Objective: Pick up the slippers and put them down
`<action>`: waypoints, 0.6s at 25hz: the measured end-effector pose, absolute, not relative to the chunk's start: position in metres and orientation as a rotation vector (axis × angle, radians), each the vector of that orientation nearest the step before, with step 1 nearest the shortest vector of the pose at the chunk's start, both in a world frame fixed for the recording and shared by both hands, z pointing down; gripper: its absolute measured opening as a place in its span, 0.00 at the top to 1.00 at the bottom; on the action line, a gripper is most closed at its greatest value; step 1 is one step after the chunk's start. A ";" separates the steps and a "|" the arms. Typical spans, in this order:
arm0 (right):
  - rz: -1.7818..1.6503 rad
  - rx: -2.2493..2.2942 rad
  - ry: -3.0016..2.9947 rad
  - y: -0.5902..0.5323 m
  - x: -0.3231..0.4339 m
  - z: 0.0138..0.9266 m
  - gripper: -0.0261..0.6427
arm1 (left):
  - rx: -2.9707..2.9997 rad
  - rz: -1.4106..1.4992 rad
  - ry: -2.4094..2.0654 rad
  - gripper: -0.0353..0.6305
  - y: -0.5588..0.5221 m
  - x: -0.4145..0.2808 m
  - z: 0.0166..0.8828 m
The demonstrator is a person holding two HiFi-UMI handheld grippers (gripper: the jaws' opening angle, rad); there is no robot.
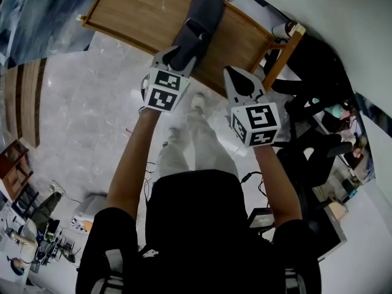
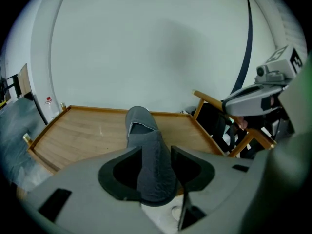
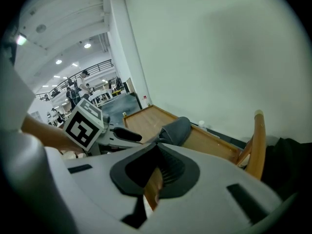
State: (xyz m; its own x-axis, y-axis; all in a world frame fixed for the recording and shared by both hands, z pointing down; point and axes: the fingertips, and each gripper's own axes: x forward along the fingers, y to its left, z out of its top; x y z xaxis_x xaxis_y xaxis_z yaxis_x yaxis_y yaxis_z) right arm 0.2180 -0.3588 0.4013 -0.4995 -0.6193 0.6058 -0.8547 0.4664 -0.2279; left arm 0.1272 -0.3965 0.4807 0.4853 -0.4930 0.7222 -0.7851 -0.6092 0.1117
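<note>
We see one dark grey slipper (image 1: pixel 199 23) lying on the wooden tabletop (image 1: pixel 135 11), lengthwise from the far edge by the white wall down to the near edge. Its toe points at the wall and its heel end reaches the near edge, roughly midway between the tabletop's left and right corners. The left gripper (image 1: pixel 174 57) sits at that heel, tilted downward, and in the left gripper view its jaws stand well apart with the heel between them (image 2: pixel 156 152). The sides of the slipper (image 2: pixel 146 150) lie close along the inner faces, yet the fabric looks unsqueezed and the slipper rests on the wood (image 2: pixel 83 130), so we read this gripper as released rather than gripping. The right gripper (image 1: pixel 236 78) hangs over the near edge closer to the right corner, just beside the slipper but apart from it. In the right gripper view its jaws (image 3: pixel 157 150) are drawn together to a thin slit and carry nothing — only a sliver of wood colour shows through the gap. That view also catches the slipper (image 3: pixel 176 129) on the tabletop (image 3: pixel 146 118).
</note>
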 end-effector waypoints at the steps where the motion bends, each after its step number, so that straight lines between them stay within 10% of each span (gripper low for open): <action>1: 0.713 1.224 -2.276 -0.358 0.218 0.403 0.96 | 2.309 0.931 -1.053 0.69 -0.398 0.129 0.484; 15: 0.679 1.207 -2.298 -0.361 0.210 0.399 0.96 | 2.319 1.066 -1.049 0.65 -0.416 0.135 0.514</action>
State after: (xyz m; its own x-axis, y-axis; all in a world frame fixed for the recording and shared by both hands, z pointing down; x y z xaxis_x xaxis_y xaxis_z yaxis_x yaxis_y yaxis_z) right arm 0.2096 -0.3612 0.3995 -0.5133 -0.6186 0.5949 -0.8426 0.4949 -0.2124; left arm 0.1351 -0.4164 0.5137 0.4339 -0.4721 0.7674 -0.7600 -0.6493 0.0303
